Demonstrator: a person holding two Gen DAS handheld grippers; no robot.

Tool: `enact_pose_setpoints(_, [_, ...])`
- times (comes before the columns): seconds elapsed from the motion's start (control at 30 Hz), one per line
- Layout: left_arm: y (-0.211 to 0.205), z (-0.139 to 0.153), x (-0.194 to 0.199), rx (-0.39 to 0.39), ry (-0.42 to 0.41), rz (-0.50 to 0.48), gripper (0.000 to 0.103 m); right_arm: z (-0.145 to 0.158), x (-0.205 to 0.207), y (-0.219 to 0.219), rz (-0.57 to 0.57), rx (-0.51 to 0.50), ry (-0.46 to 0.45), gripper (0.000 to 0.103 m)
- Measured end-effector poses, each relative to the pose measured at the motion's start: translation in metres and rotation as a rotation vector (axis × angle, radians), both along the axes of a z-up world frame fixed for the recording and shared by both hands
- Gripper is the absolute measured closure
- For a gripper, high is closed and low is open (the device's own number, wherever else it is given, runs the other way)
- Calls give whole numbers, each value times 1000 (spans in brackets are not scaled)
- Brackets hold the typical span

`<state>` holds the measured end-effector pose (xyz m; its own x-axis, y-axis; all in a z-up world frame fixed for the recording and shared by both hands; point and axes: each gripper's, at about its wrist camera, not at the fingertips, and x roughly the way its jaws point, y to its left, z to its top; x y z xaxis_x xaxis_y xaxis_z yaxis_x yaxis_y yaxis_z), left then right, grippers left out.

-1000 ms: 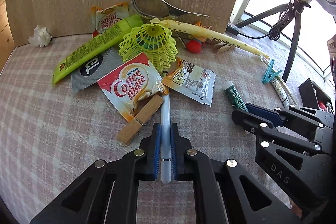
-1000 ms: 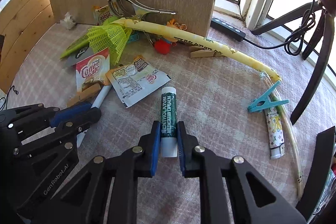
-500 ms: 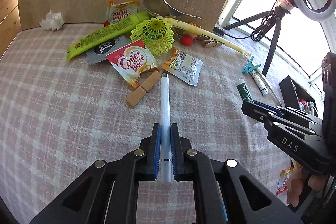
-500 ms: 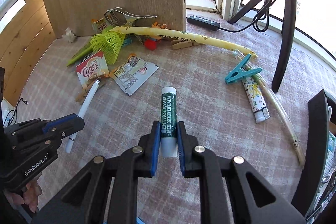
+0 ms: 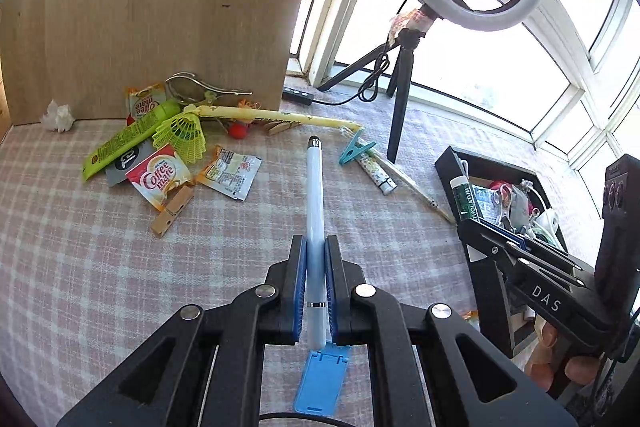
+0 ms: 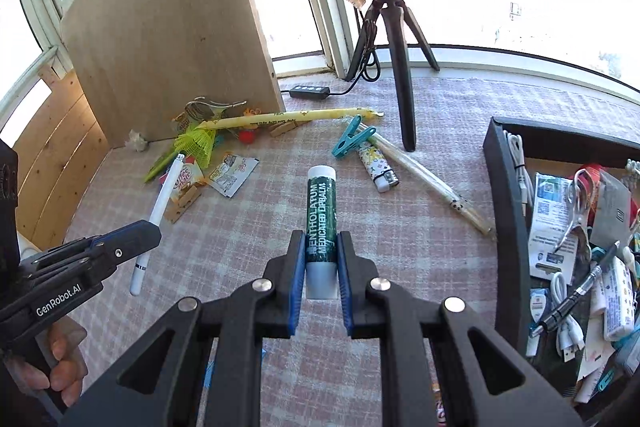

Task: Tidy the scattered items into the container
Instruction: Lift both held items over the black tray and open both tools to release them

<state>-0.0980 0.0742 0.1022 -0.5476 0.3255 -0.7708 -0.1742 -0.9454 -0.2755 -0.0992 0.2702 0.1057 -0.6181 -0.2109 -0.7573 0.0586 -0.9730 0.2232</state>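
**Both grippers loaded, container off to the right**

Your left gripper (image 5: 316, 259) is clamped on a white stylus pen (image 5: 314, 203), the blue pads pressed against its barrel and the dark tip pointing away from you, lifted off the checked cloth (image 5: 100, 267). Your right gripper (image 6: 321, 259) is closed around a green lip balm tube (image 6: 321, 219), white cap forward, also held clear of the cloth.

Take the black container (image 6: 505, 211) as your landmark. It sits at the right edge of the cloth and already holds cables, a black pen, scissors and paper packets. In the left wrist view the lip balm hangs over its near-left corner; in the right wrist view the tube looks to be left of the container's wall, so you cannot tell exactly.

Just left of the container lies a long pale stick (image 6: 432, 187), and beyond that a patterned lighter (image 6: 376, 167) touching a teal clothespin (image 6: 352, 141). A ring light tripod (image 6: 400, 67) stands behind these.

Well left of the container, against the wooden board (image 5: 140, 7), the remaining clutter is piled: a Coffee mate sachet (image 5: 158, 179), a wooden clothespin (image 5: 172, 211) touching its lower edge, a printed foil sachet (image 5: 230, 177), a yellow-green shuttlecock (image 5: 182, 137), a green tube (image 5: 128, 143), a long yellow wrapper (image 5: 280, 117) and a metal strainer (image 5: 196, 93). A crumpled tissue (image 5: 59, 115) sits farthest left.

A blue phone stand (image 5: 322, 379) lies under your left gripper.
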Motion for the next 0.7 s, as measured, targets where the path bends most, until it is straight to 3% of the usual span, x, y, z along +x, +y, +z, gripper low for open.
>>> enact_pose_setpoints(0.2, [59, 31, 6, 15, 70, -125, 95, 28, 48, 67, -181, 46, 96, 88])
enact_pose_setpoints(0.53, [187, 61, 21, 61, 132, -375, 95, 48, 115, 196, -515, 75, 138, 88])
enact_pose_setpoints(0.7, [240, 67, 29, 53, 149, -448, 95, 56, 136, 242, -628, 116, 146, 88])
